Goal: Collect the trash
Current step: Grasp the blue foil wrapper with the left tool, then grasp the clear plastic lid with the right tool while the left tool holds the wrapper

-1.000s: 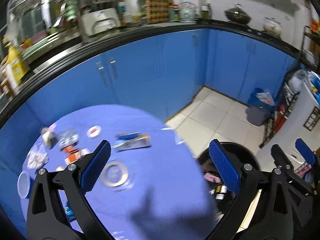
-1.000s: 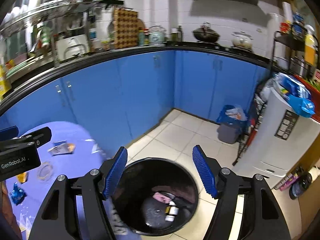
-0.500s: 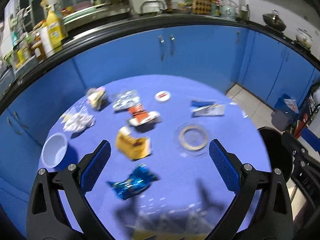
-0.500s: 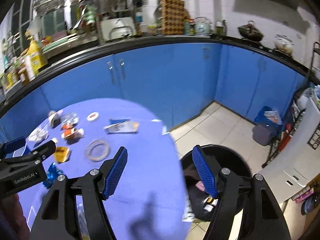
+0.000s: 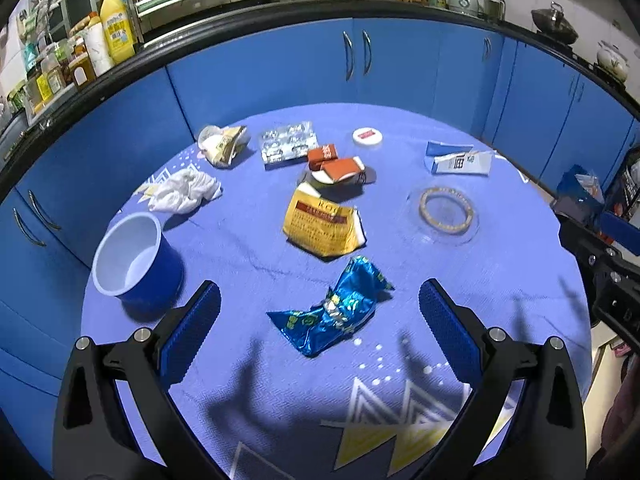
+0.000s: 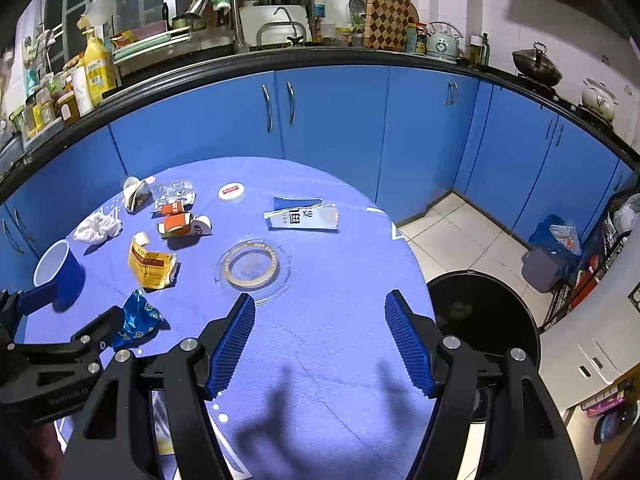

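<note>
Left wrist view: left tool (image 5: 320, 316) hangs over the near part of the round desk (image 5: 500, 280), jaws wide apart and empty; the crumpled blue foil wrapper (image 5: 334, 312) lies flat on the blue cloth straight between the two pads and beyond them, not touched; judged the next pick, since the tool is aimed down at it. Beyond it the torn yellow packet (image 5: 322, 224) lies apart from the wrapper; further back an orange-and-white carton (image 5: 340, 168), a clear blister tray (image 5: 288, 144), a crushed paper cup (image 5: 222, 144), a white round lid (image 5: 367, 136) and a flattened blue-and-white box (image 5: 456, 160); white crumpled tissue (image 5: 184, 192) at left; blue cup (image 5: 134, 258) upright near the left edge, open side up, looks empty; clear glass ashtray (image 5: 444, 212) at right, probably not trash. Litter is spread loose over the desk, so each piece likely needs its own pick.

Right wrist view: right tool (image 6: 318, 340) is held over the near right part of the desk, jaws parted about halfway, nothing between them; it points roughly toward the ashtray (image 6: 252, 266) and the bare cloth before it. The black trash bin (image 6: 486, 320) stands on the tiled floor just beside the desk's right edge, mouth open upward, placed close so a piece can be dropped with a short swing; contents too dark to tell. The left tool shows at lower left, close by the blue wrapper (image 6: 136, 320).
</note>
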The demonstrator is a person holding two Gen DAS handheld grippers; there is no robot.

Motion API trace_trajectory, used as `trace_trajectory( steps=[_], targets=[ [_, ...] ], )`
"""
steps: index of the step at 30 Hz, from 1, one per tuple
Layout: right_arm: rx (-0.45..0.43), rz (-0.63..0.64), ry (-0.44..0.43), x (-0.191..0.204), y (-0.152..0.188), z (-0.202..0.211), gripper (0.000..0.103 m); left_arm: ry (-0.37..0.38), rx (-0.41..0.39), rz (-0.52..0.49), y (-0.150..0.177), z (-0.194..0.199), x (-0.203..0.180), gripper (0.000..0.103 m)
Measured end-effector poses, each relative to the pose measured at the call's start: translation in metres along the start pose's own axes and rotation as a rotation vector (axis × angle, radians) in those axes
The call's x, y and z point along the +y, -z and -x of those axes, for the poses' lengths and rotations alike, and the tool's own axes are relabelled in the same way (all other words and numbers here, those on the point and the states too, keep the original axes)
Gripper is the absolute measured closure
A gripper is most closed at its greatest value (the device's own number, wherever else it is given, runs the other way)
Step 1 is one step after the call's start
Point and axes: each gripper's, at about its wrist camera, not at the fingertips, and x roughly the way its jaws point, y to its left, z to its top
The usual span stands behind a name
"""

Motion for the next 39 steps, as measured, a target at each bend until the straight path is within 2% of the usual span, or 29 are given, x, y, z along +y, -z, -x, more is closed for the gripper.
trace_trajectory(
  steps=[20,22,23,24,25,27,29,30,36,39],
  targets=[
    [0.064,0.036,0.006,0.016,-0.005,-0.035,0.037,0.024,0.133,-0.005,0.006,-0.06,0.005,0.007],
    [0.067,0.033,0.006,0.016,-0.006,-0.04,0.037,0.042,0.149,0.001,0.005,-0.065,0.006,0.025],
    [0.07,0.03,0.004,0.016,-0.007,-0.042,0.037,0.068,0.152,0.011,0.003,-0.065,0.007,0.029],
    [0.074,0.029,0.002,0.015,-0.007,-0.044,0.037,0.069,0.152,0.01,0.002,-0.065,0.007,0.031],
    [0.078,0.028,0.001,0.015,-0.007,-0.047,0.037,0.062,0.152,0.005,0.0,-0.065,0.006,0.039],
    [0.084,0.035,-0.001,0.018,-0.008,-0.052,0.037,0.062,0.149,-0.001,-0.003,-0.066,0.005,0.05],
    [0.081,0.042,-0.002,0.02,-0.01,-0.055,0.037,0.063,0.147,0.004,-0.006,-0.067,0.005,0.057],
    [0.08,0.044,-0.002,0.021,-0.011,-0.057,0.037,0.063,0.147,0.008,-0.008,-0.068,0.006,0.069],
    [0.1,0.037,-0.034,0.026,-0.021,-0.076,0.037,0.061,0.148,0.06,-0.016,-0.072,0.016,0.07],
    [0.143,0.044,-0.09,0.033,-0.023,-0.09,0.037,0.044,0.123,0.082,-0.019,-0.069,0.023,0.07]
  ],
)
